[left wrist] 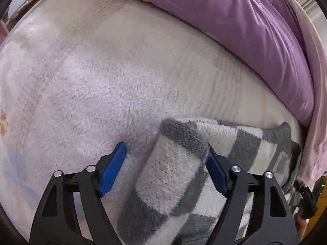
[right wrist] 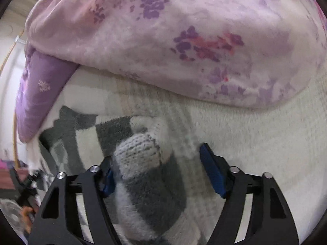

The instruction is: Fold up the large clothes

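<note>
Bed (left wrist: 106, 65) covered by a pale, fuzzy fleece sheet with faint checks. A grey-and-white checked knit garment (left wrist: 235, 143) lies bunched on the sheet near its edge. Along the far side rests a purple quilt (left wrist: 245, 26), with a pink floral blanket (right wrist: 163, 36) lying over it.

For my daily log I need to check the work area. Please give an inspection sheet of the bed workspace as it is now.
Surface: fluffy white bed blanket, faint pastel pattern.
Job's things: grey-and-white checked knit garment, bunched, lying between both grippers' fingers.
Clutter: purple quilt and floral pink blanket piled along the far edge.
Grippers: left gripper open around the garment; right gripper open, a fold between its fingers.
Cables: nothing seen.
Surroundings: blurred room edges, unclear.
</note>
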Demonstrator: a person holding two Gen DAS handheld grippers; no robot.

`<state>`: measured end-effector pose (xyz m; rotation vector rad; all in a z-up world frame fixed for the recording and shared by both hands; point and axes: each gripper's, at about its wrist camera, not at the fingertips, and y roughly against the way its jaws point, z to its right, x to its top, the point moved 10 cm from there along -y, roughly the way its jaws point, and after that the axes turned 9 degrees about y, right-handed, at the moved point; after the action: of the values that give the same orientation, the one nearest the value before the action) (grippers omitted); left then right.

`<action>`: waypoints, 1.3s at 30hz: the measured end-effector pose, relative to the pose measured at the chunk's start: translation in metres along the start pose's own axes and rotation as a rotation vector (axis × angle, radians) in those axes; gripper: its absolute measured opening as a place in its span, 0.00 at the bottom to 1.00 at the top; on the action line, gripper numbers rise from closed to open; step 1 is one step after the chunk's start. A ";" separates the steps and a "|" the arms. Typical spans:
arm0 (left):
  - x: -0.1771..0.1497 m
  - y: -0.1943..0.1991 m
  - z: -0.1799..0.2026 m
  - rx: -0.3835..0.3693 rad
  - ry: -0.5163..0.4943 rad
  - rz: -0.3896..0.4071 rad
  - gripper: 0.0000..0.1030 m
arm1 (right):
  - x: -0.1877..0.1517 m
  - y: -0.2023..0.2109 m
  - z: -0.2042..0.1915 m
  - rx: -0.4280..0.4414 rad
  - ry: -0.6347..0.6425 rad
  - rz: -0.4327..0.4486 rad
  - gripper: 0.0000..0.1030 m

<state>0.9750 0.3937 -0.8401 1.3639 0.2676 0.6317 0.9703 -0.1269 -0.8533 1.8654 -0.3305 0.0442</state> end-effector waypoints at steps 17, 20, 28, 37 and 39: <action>-0.108 0.196 -0.009 -0.255 -0.167 0.295 0.16 | -0.089 0.185 -0.065 0.066 0.198 0.379 0.18; -0.148 0.218 -0.042 -0.255 -0.146 0.281 0.16 | -0.148 0.212 -0.056 0.063 0.178 0.369 0.19; -0.258 0.201 -0.166 -0.186 0.153 0.097 0.69 | -0.290 0.210 0.007 -0.005 -0.006 0.162 0.55; -0.333 0.204 -0.213 -0.258 0.432 0.090 0.72 | -0.362 0.209 0.025 0.296 -0.458 0.152 0.68; -0.328 0.215 -0.206 -0.308 0.459 0.130 0.74 | -0.356 0.209 0.017 0.384 -0.530 0.193 0.68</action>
<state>0.5443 0.3943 -0.7346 0.9344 0.4321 1.0504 0.5749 -0.1286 -0.7341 2.2021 -0.9204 -0.2787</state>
